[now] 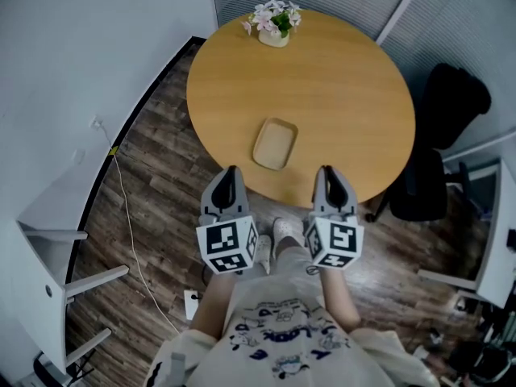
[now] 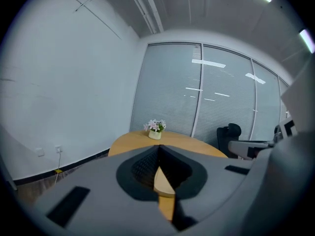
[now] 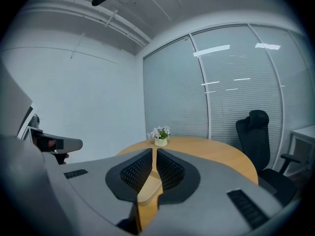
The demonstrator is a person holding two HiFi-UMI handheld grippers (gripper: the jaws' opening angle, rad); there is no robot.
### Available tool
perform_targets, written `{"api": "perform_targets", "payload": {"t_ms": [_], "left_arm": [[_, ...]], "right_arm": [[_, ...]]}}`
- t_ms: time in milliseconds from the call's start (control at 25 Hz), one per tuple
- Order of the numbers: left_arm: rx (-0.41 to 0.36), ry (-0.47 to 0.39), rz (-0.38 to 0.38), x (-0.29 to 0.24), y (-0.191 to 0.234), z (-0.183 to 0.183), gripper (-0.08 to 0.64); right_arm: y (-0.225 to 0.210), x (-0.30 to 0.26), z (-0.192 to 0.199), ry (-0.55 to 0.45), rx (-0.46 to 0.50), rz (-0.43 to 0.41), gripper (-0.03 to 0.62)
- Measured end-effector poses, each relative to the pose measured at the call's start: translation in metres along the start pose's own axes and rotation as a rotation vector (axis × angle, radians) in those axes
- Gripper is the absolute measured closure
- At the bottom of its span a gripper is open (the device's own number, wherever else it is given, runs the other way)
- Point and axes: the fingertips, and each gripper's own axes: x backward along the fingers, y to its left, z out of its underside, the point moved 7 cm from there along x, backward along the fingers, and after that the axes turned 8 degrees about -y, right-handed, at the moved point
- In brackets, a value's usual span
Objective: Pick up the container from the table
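Observation:
The container [image 1: 275, 143] is a shallow tan rectangular tray lying on the round wooden table [image 1: 347, 95], close to its near edge. My left gripper [image 1: 232, 174] and right gripper [image 1: 326, 172] hover side by side over that near edge, just short of the tray, one on each side. Both are shut with nothing between their jaws. In the left gripper view the jaws meet at the left gripper [image 2: 158, 149], and a strip of the container [image 2: 162, 182] shows below them. The right gripper [image 3: 154, 151] frames the same container [image 3: 149, 188] just ahead.
A small pot of pink flowers [image 1: 274, 21] stands at the table's far edge. A black office chair [image 1: 439, 135] is at the right of the table, with a white desk [image 1: 492, 248] beyond it. White furniture [image 1: 48, 264] and a cable [image 1: 129, 216] are at the left on the wooden floor.

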Motion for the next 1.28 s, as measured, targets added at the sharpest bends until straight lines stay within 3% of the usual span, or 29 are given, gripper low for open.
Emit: {"api": "perform_targets", "payload": {"t_ms": [200,440,880,1280], "left_arm": [[0.009,0.035,-0.011,-0.026,0.004,0.007,0.558],[0.024,0.078,-0.049,-0.061,0.008,0.018,0.558],[0.035,0.17,-0.048,-0.122,0.003,0.041,0.557],[0.027,0.294,-0.028,-0.151,0.002,0.071,0.478]], "right_arm": [[-0.011,-0.027,0.011,0.023,-0.005,0.008,0.565],[-0.02,-0.068,0.017,0.049,0.005,-0.051,0.565],[-0.037,-0.123,0.035,0.11,0.019,-0.119,0.565],[-0.048,-0.145,0.058,0.177,0.002,-0.145,0.566]]}}
